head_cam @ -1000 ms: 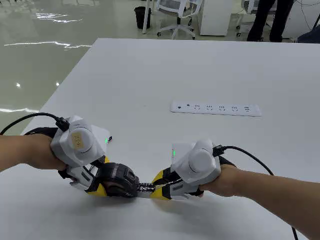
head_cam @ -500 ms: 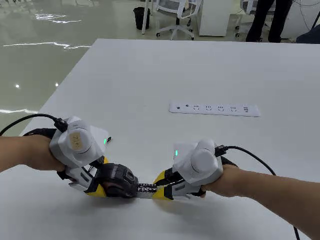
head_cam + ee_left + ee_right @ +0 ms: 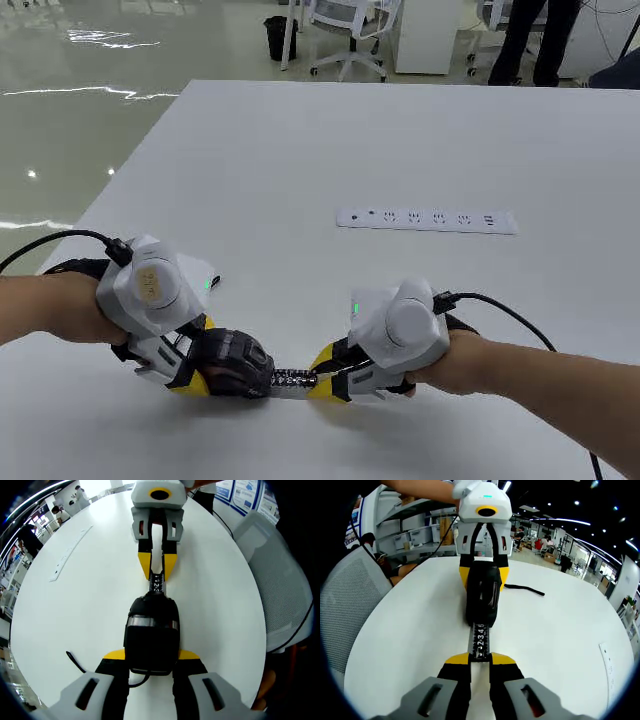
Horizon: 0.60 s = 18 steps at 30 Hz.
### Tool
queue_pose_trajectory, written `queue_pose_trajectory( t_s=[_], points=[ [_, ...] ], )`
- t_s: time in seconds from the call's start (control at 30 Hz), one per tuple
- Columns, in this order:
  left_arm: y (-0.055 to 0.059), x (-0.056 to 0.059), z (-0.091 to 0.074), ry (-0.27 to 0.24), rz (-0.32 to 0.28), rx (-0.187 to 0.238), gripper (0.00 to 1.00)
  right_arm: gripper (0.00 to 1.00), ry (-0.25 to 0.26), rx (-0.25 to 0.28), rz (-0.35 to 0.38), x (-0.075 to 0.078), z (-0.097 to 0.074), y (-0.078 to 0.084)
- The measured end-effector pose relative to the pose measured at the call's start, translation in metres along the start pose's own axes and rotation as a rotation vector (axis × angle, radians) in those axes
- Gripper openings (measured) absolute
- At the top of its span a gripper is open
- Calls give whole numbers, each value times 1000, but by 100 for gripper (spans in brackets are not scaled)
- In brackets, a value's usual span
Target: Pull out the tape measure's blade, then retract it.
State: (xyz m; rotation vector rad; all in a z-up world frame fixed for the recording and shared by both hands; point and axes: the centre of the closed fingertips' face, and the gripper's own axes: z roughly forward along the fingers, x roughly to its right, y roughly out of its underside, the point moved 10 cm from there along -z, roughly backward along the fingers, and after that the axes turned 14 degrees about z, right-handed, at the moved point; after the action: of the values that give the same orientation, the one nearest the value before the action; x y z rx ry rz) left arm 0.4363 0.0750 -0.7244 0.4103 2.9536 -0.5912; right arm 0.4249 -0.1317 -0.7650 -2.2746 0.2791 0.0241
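The left gripper [image 3: 151, 655] is clamping the tape measure [image 3: 236, 362] by its hard, chunky body at the table's [image 3: 400, 140] near edge while the right gripper [image 3: 480, 658] is pinching the short drawn-out blade [image 3: 480, 639], likely thin, springy and slick, so gripping flat near its tip seems safest

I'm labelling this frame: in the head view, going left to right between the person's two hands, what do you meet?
left tongs → tape measure → blade → right tongs
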Motion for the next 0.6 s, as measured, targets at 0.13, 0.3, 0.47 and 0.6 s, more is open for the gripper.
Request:
queue_pose_trajectory(
  t_s=[0.13, 0.3, 0.47, 0.6],
  points=[
    [0, 0, 0, 0, 0, 1, 28, 12, 1, -1, 1, 0, -1, 1],
    [0, 0, 0, 1, 1, 1, 28, 12, 1, -3, 0, 0, -2, 2],
    [0, 0, -1, 1, 1, -2, 28, 12, 2, -4, -1, 0, -4, 2],
    [0, 0, -1, 1, 1, -3, 28, 12, 3, -4, -1, 0, -5, 3]
  ],
)
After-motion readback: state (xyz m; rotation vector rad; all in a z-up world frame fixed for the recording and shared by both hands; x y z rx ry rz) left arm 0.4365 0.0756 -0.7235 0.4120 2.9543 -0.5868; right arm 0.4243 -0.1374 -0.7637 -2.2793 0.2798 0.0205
